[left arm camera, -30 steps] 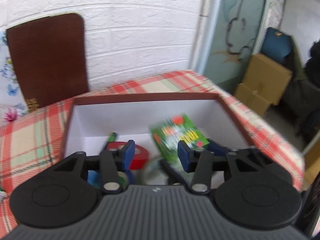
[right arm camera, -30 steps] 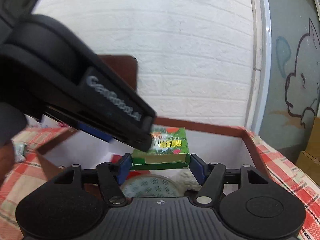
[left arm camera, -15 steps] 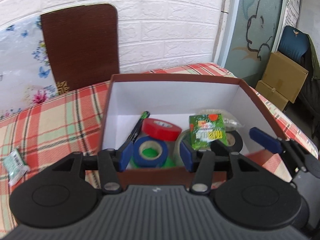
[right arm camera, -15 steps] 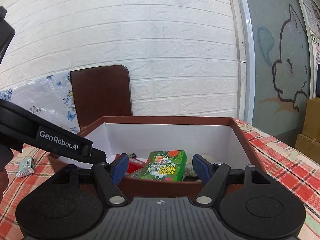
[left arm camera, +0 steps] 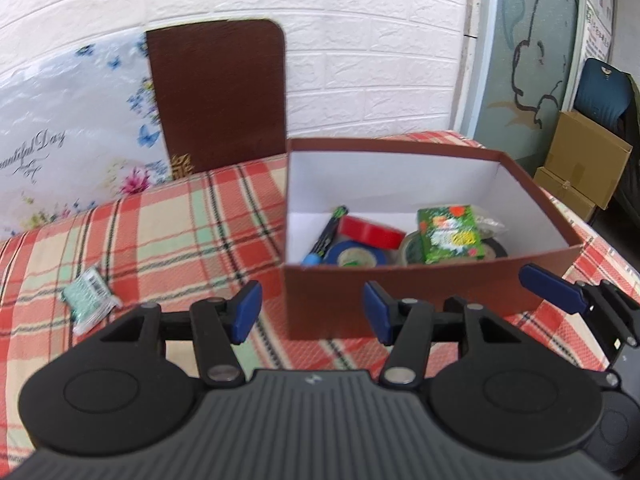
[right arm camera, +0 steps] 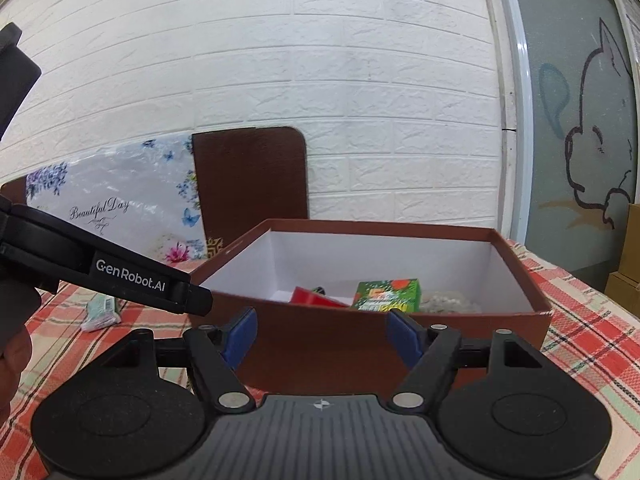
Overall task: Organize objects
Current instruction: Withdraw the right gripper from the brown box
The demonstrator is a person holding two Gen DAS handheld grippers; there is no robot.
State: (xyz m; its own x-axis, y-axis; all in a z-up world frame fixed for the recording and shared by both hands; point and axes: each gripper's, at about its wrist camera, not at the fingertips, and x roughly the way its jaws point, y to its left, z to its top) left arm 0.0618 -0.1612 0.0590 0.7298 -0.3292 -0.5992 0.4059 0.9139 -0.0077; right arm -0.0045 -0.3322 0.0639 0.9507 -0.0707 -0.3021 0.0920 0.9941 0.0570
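2 grippers level before brown box point(left arm camera: 420, 300), left gripper point(left arm camera: 312, 312) jaws opening, empty

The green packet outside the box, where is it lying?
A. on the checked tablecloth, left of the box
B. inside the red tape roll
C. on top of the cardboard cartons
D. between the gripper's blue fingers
A: the green packet lies flat on the tablecloth, left of the box.

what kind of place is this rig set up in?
Probably a spare room or small workspace, not a lab: a table under a red plaid cloth, a white brick-pattern wall, and cardboard cartons by a blue chair. A brown box of tape rolls sits on the table.
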